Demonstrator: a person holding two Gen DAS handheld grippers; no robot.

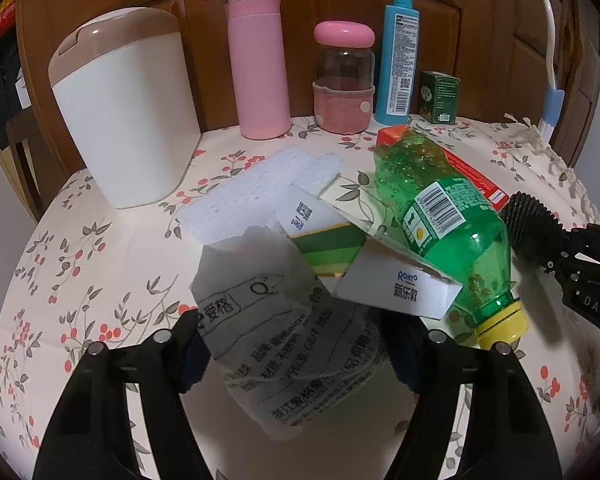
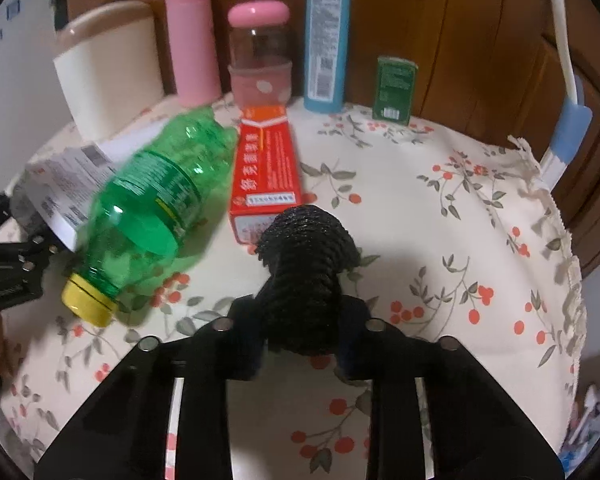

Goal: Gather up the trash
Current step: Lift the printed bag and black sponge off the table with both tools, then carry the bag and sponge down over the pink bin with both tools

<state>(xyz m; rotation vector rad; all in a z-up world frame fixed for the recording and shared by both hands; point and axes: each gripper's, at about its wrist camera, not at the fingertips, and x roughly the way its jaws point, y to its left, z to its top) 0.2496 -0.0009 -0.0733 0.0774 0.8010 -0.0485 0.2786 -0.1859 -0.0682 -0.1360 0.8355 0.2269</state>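
Two jaws: left (image 1: 292, 344) clamps printed wrapper (image 1: 288, 340); right (image 2: 302, 344) shut, fingertips meeting

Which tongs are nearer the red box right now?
Right. The right tongs grip a black ribbed piece whose tip almost touches the red box. The left tongs hold printed paper across the green bottle from it.

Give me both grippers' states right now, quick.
Left gripper: closed on the crumpled printed paper, pads pressing its sides.
Right gripper: shut on the black ridged object.
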